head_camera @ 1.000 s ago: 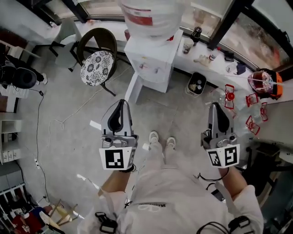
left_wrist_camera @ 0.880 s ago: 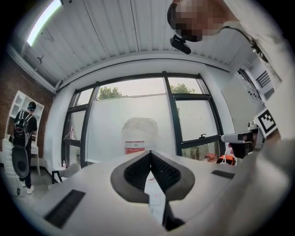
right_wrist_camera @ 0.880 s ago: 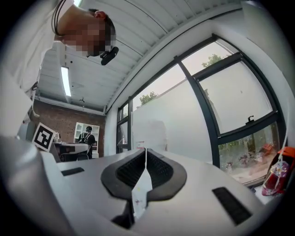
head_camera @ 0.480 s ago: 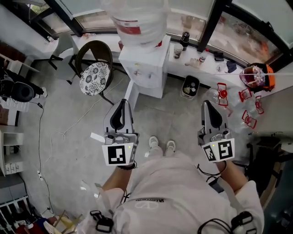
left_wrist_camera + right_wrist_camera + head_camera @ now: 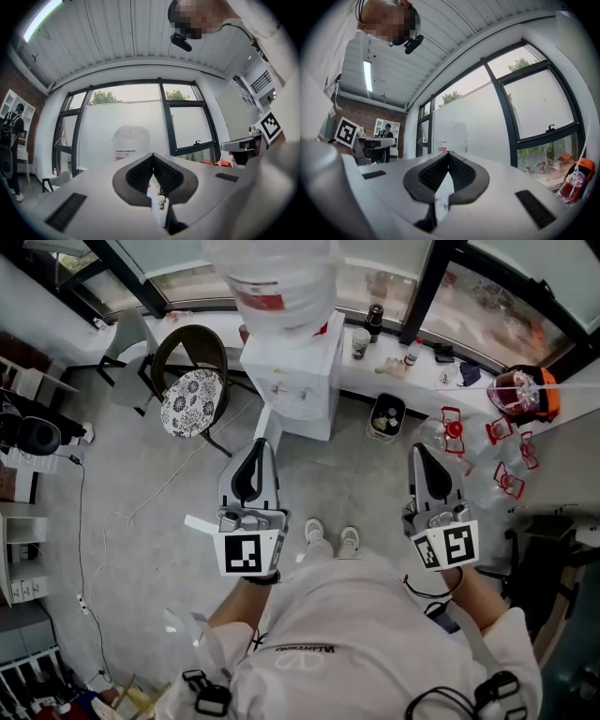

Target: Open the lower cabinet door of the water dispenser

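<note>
Left gripper (image 5: 256, 448) and right gripper (image 5: 418, 452), side by side, point roughly level toward the water dispenser (image 5: 298, 381) at 12 o'clock, both clenched on nothing.

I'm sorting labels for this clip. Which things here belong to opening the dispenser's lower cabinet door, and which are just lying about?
Part of the job:
- water dispenser
- left gripper, shut, empty
- right gripper, shut, empty

Lying about:
- chair with patterned cushion
- waste bin
- cup on the sill
- floor cable
</note>
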The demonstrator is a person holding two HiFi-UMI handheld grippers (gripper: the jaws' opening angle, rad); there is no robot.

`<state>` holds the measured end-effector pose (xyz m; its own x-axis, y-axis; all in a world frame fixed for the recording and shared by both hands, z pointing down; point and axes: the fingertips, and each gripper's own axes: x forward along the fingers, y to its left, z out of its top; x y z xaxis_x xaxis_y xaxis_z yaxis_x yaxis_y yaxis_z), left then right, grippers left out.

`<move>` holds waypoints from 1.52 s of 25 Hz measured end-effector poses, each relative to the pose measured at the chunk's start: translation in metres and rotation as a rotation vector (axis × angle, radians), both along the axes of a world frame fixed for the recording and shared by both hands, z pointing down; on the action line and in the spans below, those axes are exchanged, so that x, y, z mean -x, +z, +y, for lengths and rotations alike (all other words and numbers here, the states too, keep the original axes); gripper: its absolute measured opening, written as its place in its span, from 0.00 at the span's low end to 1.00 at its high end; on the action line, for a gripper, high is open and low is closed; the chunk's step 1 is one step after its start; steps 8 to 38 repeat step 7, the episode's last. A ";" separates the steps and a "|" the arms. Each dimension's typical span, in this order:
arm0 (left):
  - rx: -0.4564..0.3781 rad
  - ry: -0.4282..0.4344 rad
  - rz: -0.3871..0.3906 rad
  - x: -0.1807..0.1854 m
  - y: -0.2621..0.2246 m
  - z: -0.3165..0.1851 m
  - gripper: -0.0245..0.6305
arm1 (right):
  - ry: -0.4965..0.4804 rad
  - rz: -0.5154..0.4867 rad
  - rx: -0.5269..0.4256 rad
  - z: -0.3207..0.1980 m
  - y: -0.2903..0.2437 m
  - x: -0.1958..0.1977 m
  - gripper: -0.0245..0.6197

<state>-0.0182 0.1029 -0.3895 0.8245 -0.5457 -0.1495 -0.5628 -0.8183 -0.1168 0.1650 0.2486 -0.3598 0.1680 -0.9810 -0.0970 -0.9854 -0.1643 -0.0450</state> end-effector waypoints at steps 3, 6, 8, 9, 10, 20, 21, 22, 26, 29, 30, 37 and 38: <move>-0.001 0.007 0.000 0.000 0.002 0.001 0.04 | 0.001 -0.001 -0.003 0.001 0.000 0.003 0.06; 0.004 0.008 0.003 0.001 0.005 0.000 0.04 | 0.001 0.004 -0.006 0.000 0.002 0.006 0.06; 0.006 0.008 0.006 0.002 0.006 0.000 0.04 | 0.000 0.006 -0.007 -0.001 0.003 0.007 0.06; 0.006 0.008 0.006 0.002 0.006 0.000 0.04 | 0.000 0.006 -0.007 -0.001 0.003 0.007 0.06; 0.006 0.008 0.006 0.002 0.006 0.000 0.04 | 0.000 0.006 -0.007 -0.001 0.003 0.007 0.06; 0.006 0.008 0.006 0.002 0.006 0.000 0.04 | 0.000 0.006 -0.007 -0.001 0.003 0.007 0.06; 0.006 0.008 0.006 0.002 0.006 0.000 0.04 | 0.000 0.006 -0.007 -0.001 0.003 0.007 0.06; 0.006 0.008 0.006 0.002 0.006 0.000 0.04 | 0.000 0.006 -0.007 -0.001 0.003 0.007 0.06; 0.006 0.008 0.006 0.002 0.006 0.000 0.04 | 0.000 0.006 -0.007 -0.001 0.003 0.007 0.06; 0.006 0.008 0.006 0.002 0.006 0.000 0.04 | 0.000 0.006 -0.007 -0.001 0.003 0.007 0.06; 0.006 0.008 0.006 0.002 0.006 0.000 0.04 | 0.000 0.006 -0.007 -0.001 0.003 0.007 0.06; 0.006 0.008 0.006 0.002 0.006 0.000 0.04 | 0.000 0.006 -0.007 -0.001 0.003 0.007 0.06; 0.006 0.008 0.006 0.002 0.006 0.000 0.04 | 0.000 0.006 -0.007 -0.001 0.003 0.007 0.06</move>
